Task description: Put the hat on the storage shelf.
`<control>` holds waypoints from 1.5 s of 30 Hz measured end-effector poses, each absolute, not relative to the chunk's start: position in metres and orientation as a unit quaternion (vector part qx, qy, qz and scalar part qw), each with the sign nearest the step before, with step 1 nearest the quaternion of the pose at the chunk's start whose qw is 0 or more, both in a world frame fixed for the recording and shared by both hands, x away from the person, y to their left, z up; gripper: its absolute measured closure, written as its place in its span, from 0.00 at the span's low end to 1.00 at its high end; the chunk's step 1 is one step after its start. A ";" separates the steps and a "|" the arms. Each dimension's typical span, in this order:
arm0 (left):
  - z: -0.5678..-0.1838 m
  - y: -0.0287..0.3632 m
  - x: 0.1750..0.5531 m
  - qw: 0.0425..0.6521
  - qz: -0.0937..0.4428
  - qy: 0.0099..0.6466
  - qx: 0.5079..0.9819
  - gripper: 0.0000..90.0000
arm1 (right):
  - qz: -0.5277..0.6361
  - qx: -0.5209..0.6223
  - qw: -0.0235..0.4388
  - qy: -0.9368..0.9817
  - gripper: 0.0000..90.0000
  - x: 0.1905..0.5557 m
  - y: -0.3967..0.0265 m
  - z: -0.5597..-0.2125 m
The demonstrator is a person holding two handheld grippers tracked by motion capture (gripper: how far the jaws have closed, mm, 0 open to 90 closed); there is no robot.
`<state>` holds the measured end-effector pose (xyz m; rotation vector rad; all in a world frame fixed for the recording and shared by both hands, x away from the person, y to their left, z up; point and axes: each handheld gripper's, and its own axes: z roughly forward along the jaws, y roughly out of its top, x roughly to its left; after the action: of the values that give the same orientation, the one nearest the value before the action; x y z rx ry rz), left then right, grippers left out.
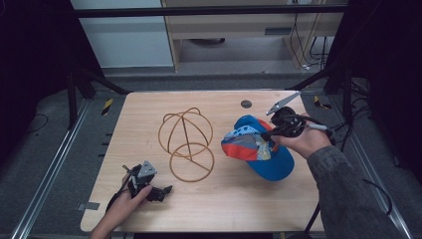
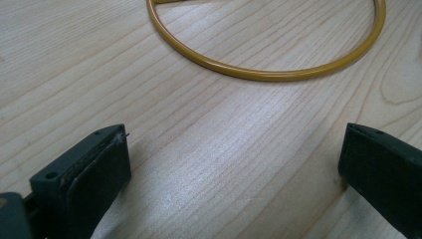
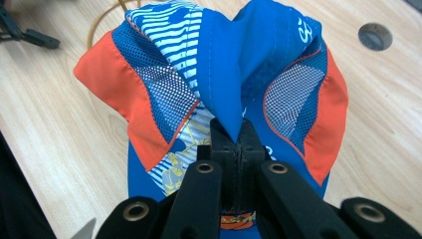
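Left gripper rests low on the table, jaws spread and empty, just short of the wire hat stand. Right gripper is pressed together on a thin fold of the cap, held up right of the stand; so small a pinch could slip, or the brim could snag the wires. White characters on the crown are too partial to read, possibly digits.

Cap: lower end cut by the bottom edge in the right gripper view; pinched fold of cloth disappears between the right gripper jaws. Ring cut off at the top in the left gripper view. White lettering on the cap too small to read.
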<state>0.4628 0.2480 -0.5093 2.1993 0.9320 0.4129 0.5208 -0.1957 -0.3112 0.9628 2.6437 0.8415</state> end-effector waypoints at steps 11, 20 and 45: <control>-0.509 0.248 0.463 0.351 0.159 0.360 0.850 0.00 | 0.312 0.318 0.129 0.886 1.00 0.513 -0.205 -0.279; -0.509 0.248 0.463 0.351 0.159 0.360 0.849 0.00 | 0.331 0.307 0.154 0.879 1.00 0.506 -0.205 -0.254; -0.509 0.248 0.463 0.350 0.159 0.360 0.850 0.00 | 0.379 0.264 0.196 0.865 1.00 0.505 -0.175 -0.192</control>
<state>0.4626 0.2481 -0.5090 2.2032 0.9326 0.4108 0.5052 -0.1750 -0.1915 0.7383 2.4243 1.0619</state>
